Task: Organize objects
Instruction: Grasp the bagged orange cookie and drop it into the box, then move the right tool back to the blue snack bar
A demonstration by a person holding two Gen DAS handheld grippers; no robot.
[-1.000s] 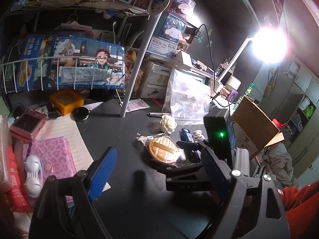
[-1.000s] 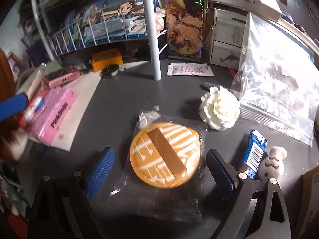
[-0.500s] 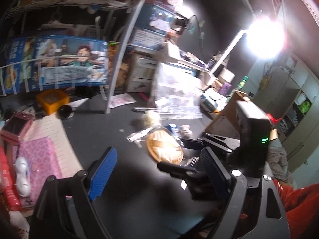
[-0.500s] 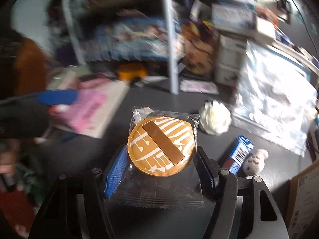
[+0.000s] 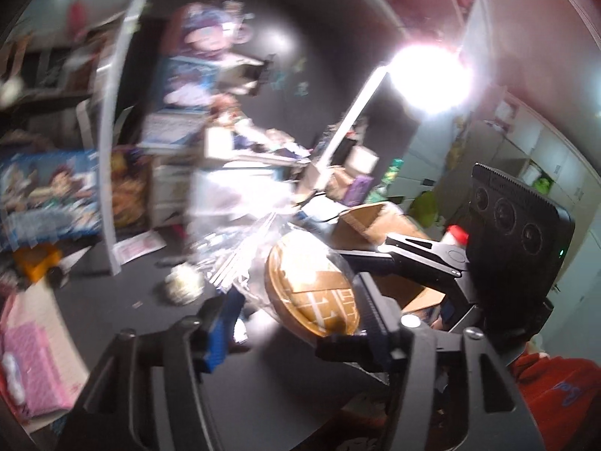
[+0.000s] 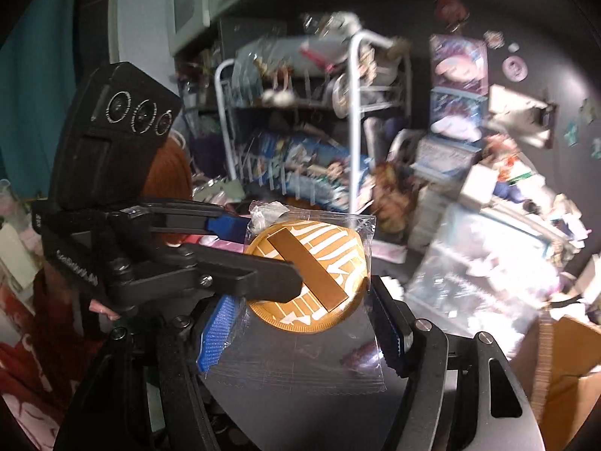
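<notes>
Slippage is threatening: right gripper (image 6: 306, 319) is pinching wrapped gold disc (image 6: 308, 278) while left gripper (image 5: 296, 315), closing at nine o'clock, is crowding its slick wrapper.

Wrapped gold disc (image 6: 308, 278) now off desk, left hand-held gripper (image 5: 296, 323) closing around it.

No text can be read for certain.

Wrapped disc (image 6: 308, 282) between right tongs (image 6: 304, 323), above desk (image 5: 112, 323), left tongs (image 5: 293, 319) around its edge, flower (image 5: 182, 287) on desk
</notes>
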